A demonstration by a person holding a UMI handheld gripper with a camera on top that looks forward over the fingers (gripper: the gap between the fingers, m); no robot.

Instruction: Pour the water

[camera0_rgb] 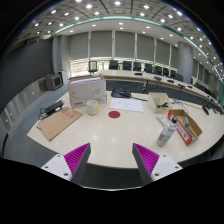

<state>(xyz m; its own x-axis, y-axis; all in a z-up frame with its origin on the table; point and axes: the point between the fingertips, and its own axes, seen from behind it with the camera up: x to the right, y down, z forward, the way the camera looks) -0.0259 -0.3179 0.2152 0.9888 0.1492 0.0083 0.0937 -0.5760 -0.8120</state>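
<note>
- Gripper view: the hand-held gripper at the bottom of the frame is spread wide, its magenta pads well apart, holding and touching nothing.
- It hangs level above the near edge of the pale worktop.
- A bottle stands right of centre, beside a box.
- A white cup stands upper left, by a cardboard sheet.

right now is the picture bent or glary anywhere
Gripper view: strong fisheye bend, so the table edge and ceiling lights curve; the lights show as bright spots, with a pale sheen on the tabletop; the open gripper looks sharp, the bottle beyond it small and soft.
</note>
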